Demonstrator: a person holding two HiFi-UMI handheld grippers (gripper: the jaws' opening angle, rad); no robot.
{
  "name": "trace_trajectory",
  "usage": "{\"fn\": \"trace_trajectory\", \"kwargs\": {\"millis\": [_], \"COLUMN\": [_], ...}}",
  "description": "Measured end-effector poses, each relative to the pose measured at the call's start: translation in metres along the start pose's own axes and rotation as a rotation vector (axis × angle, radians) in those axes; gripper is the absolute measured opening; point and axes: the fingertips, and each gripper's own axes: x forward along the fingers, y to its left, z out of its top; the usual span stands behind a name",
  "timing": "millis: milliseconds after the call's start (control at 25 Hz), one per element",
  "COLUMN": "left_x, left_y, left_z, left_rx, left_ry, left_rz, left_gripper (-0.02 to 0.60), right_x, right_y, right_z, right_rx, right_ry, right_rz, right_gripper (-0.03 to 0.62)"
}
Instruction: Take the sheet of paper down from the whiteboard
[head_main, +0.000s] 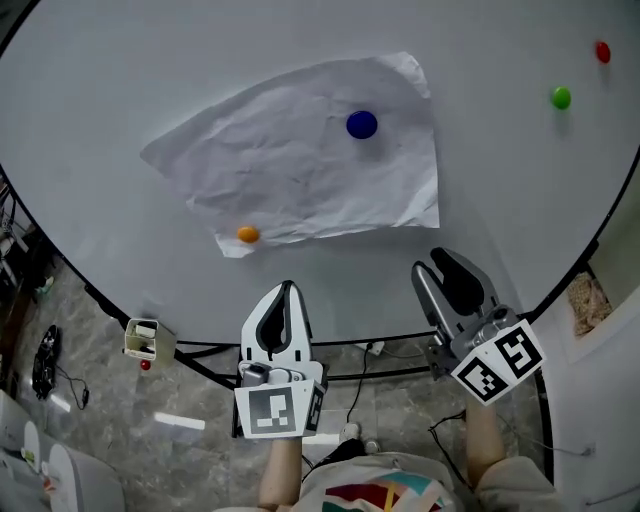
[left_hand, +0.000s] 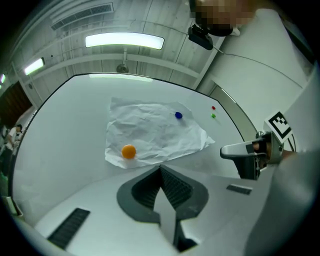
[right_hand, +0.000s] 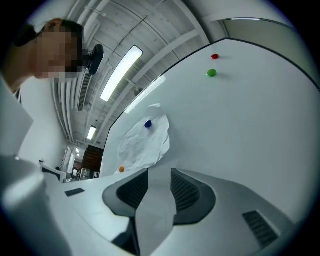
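The whiteboard (head_main: 120, 80) holds the crumpled sheet of paper (head_main: 300, 170), pinned by a blue magnet (head_main: 362, 124) and an orange magnet (head_main: 248, 234). Below it, the left tongs (head_main: 286, 300) are together and the right tongs (head_main: 437, 263) apart, both empty. Tugging the paper with the magnets on could rip it.

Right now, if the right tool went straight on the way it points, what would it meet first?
Probably the bare whiteboard, just short of the paper and its near corner, though depth is unclear.
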Motion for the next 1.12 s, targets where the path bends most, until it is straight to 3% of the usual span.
{"fn": "trace_trajectory", "kwargs": {"millis": [200,280,400,520,640,1000,1120], "left_x": [0.015,0.02,0.029,0.039,0.046,0.05,0.046], "left_y": [0.019,0.029,0.043,0.053,0.058,0.061,0.075], "left_z": [0.021,0.032,0.042,0.044,0.039,0.034,0.033], "left_rx": [0.031,0.048,0.097,0.136,0.16,0.202,0.218], "left_ry": [-0.045,-0.065,-0.074,-0.059,-0.027,-0.007,-0.002], "left_rz": [0.073,0.081,0.099,0.128,0.131,0.105,0.151], "left_gripper": [0.058,0.123,0.167,0.169,0.169,0.167,0.166], "right_x": [0.018,0.024,0.032,0.04,0.045,0.048,0.048], "right_y": [-0.014,-0.015,-0.016,-0.016,-0.015,-0.023,-0.023], "right_z": [0.022,0.031,0.039,0.036,0.033,0.031,0.031], "right_rx": [0.082,0.099,0.134,0.126,0.085,0.078,0.051], "right_ry": [-0.039,-0.065,-0.119,-0.126,-0.129,-0.138,-0.131], "right_rz": [0.032,0.048,0.064,0.068,0.051,0.041,0.031], "right_gripper": [0.123,0.123,0.123,0.116,0.015,0.015,0.015]}}
